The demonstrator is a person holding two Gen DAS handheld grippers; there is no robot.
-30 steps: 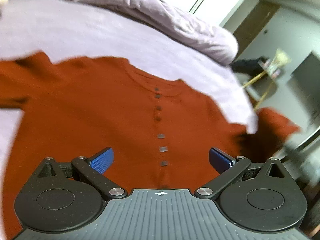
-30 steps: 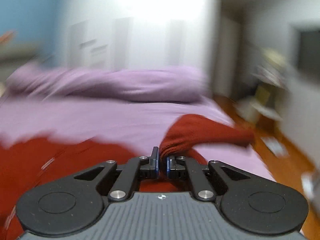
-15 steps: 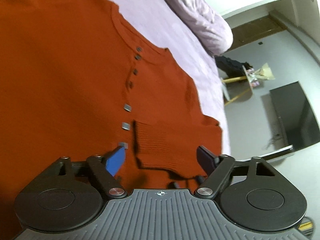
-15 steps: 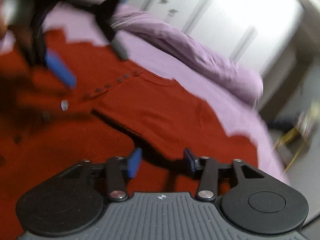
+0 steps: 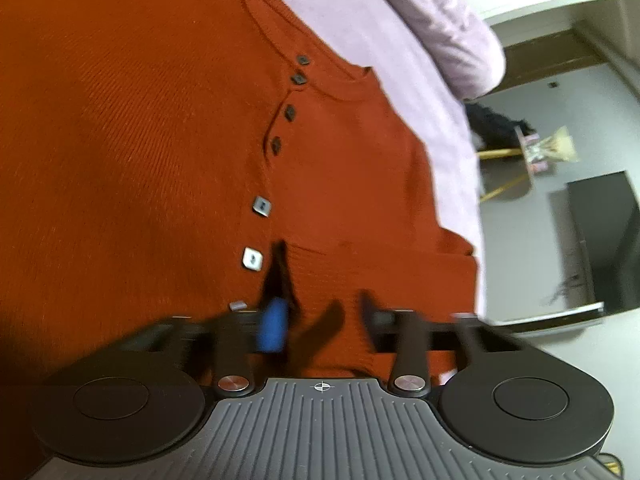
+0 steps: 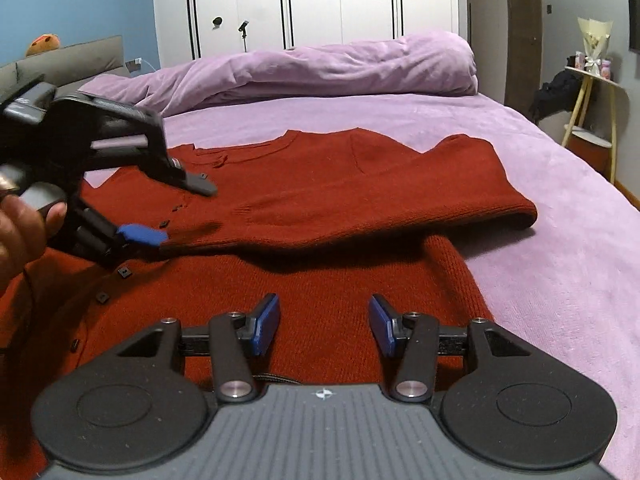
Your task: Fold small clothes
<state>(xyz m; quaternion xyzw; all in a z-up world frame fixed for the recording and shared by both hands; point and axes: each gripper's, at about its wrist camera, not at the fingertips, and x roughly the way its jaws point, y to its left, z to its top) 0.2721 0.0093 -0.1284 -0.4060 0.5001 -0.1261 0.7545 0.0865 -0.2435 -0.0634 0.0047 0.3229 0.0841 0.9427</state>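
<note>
At the bottom of the right wrist view the right gripper [image 6: 324, 330] is hovering with its jaws apart and empty over the lower body of the rust cardigan [image 6: 328, 280], which is lying flat on the purple bed [image 6: 560, 208]. Farther up, the folded-in sleeve [image 6: 360, 204] is running left to right across the middle of the frame. Its cuff end is sitting at middle left, right by the left gripper [image 6: 182, 210] (jaws apart, nothing between them), so the left one is nearer.

Dim, fisheye-warped; left fingers [image 5: 274, 328] blurred
</note>
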